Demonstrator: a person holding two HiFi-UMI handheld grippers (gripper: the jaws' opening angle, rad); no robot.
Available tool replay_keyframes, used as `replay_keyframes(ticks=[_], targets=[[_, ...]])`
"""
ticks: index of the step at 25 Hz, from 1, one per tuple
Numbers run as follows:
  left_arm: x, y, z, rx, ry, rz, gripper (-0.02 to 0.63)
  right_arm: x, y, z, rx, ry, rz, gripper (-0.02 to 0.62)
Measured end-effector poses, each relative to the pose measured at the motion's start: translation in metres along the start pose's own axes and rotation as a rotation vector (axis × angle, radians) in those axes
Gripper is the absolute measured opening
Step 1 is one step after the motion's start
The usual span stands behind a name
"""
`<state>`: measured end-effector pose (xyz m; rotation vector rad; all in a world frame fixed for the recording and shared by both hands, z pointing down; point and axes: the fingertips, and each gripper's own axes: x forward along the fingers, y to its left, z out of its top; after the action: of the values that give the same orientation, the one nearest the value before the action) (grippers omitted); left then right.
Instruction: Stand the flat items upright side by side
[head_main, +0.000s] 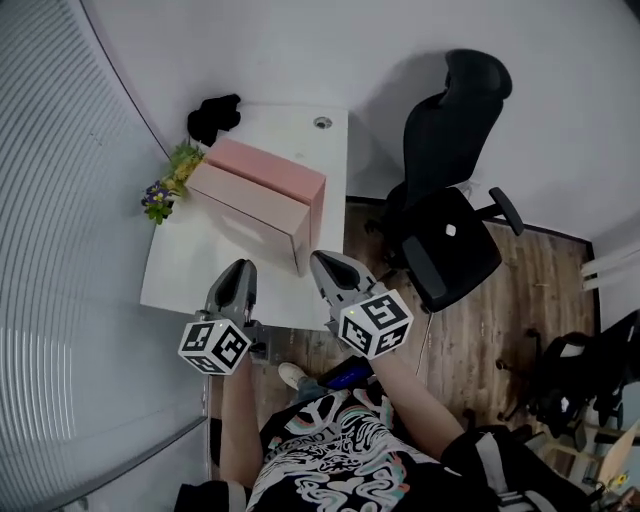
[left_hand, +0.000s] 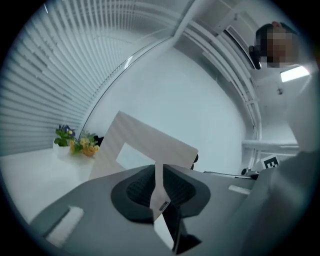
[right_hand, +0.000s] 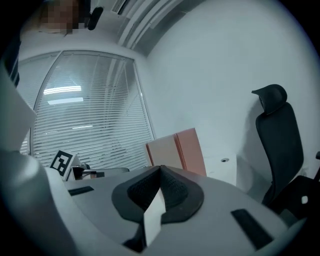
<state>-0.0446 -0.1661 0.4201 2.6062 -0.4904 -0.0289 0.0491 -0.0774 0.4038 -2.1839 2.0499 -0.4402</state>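
Your left gripper pinches a thin white strip; your right gripper is pressed shut. Folders beyond the jaws look stiff and light: grip a top edge.

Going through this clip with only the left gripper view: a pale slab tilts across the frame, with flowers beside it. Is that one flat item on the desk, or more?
Observer: Two. The head view shows two pink items standing on edge, broad faces together, on the white desk.
Operator: Is the right gripper holding one of them?
Observer: No. The right gripper sits short of them at the desk's near right corner, and its own view shows the jaws shut together.
Operator: Anything beside the desk?
Observer: A black office chair stands on the floor to the desk's right.
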Motion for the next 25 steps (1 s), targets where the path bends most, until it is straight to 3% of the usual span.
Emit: replay_keyframes(ticks=[3, 6, 10, 17, 25], targets=[[-0.01, -0.022, 0.013, 0.085, -0.028, 0.065, 0.002, -0.018, -0.006, 0.01, -0.028, -0.009, -0.031, 0.0], [-0.02, -0.046, 0.014, 0.162, -0.02, 0.126, 0.0, -0.037, -0.007, 0.02, -0.15, 0.011, -0.062, 0.0], [-0.032, -0.069, 0.005, 0.177, -0.014, 0.168, 0.0, -0.058, 0.002, 0.028, -0.291, 0.018, -0.041, 0.0], [-0.05, -0.1, -0.014, 0.212, -0.033, 0.229, 0.0, -0.097, -0.012, 0.023, -0.277, 0.009, -0.054, 0.0], [-0.059, -0.114, -0.014, 0.226, -0.042, 0.225, 0.0, -0.109, -0.013, 0.025, -0.315, 0.013, -0.087, -0.002]])
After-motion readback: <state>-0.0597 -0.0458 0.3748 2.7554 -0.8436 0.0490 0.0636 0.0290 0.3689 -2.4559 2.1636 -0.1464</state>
